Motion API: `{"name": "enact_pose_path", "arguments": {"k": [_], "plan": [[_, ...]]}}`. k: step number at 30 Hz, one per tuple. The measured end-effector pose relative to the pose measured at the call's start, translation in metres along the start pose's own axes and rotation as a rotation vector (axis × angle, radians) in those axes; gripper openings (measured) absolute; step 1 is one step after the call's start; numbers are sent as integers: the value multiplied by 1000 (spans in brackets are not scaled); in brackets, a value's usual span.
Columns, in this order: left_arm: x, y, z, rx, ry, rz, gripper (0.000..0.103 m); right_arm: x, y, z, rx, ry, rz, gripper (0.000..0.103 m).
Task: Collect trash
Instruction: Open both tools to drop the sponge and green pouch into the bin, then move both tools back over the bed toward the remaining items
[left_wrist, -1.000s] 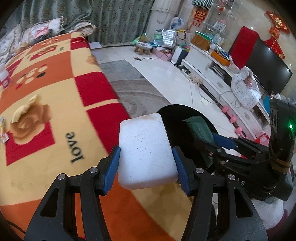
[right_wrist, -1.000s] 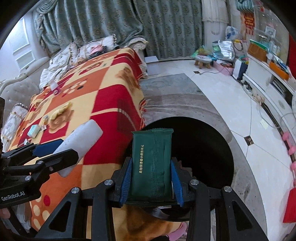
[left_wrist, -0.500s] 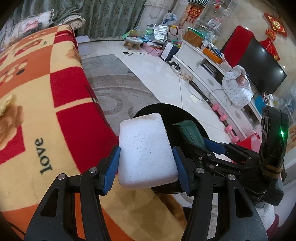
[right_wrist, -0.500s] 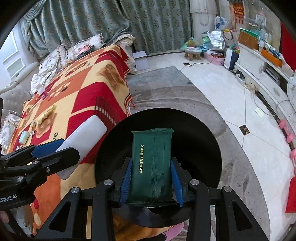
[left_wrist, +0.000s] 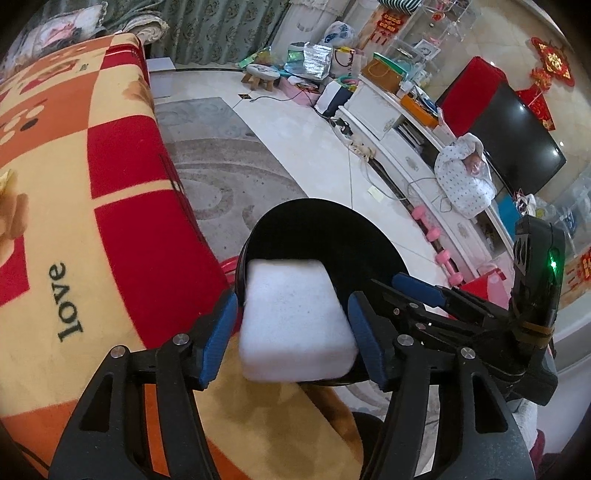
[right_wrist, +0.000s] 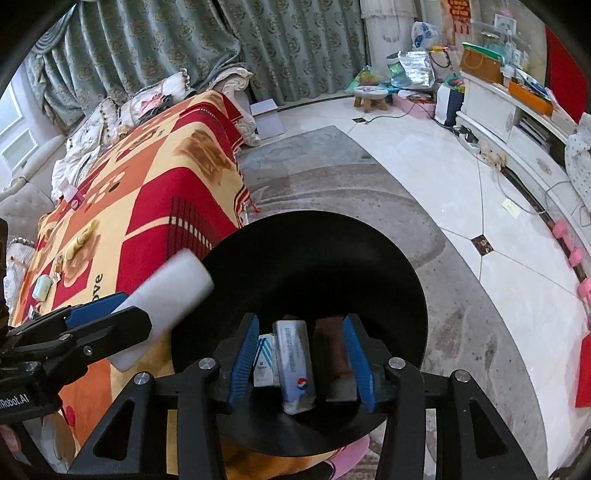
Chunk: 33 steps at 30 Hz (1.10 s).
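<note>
Claw jaws on the left claw (left_wrist: 291, 328) were opening around the white foam block (left_wrist: 295, 321) above the round black bin (left_wrist: 373, 243). It looked light, stiff and crumbly, best pinched by its long sides. Over that bin, the right claw (right_wrist: 301, 363) was opening, empty.

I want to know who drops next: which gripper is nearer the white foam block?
Left. The left gripper has the white foam block between its opening jaws; the right gripper hangs beside it over the black bin.

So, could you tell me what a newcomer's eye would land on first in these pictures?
Probably the white foam block between the opening fingers of the left gripper, poised over the round black bin. Next, the right gripper, also opening, with nothing held, above wrappers lying inside the bin. The red-and-yellow blanket fills the left.
</note>
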<state>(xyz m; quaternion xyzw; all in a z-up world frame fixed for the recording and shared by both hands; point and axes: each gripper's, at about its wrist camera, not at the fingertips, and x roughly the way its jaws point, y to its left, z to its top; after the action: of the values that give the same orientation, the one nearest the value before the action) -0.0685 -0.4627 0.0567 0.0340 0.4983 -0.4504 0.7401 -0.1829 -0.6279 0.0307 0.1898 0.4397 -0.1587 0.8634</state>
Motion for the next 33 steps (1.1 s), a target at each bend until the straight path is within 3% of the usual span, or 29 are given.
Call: {"name": "enact_pose_path", "arguments": {"k": [10,20,26,33], "plan": [[-9,5,-4,3,-5,16,63,-1,3,-3,-6,8,-3,46],[-26,21,-12,-3,-38,102,63,0,24,-6,-43,18,16,46],[-43,49,-21,-31,-56,177,63,1,44,-7,-71,24,38,47],[-72,88,-36,-88,-79,253,63,6,83,-6,-130,36,84,58]]}}
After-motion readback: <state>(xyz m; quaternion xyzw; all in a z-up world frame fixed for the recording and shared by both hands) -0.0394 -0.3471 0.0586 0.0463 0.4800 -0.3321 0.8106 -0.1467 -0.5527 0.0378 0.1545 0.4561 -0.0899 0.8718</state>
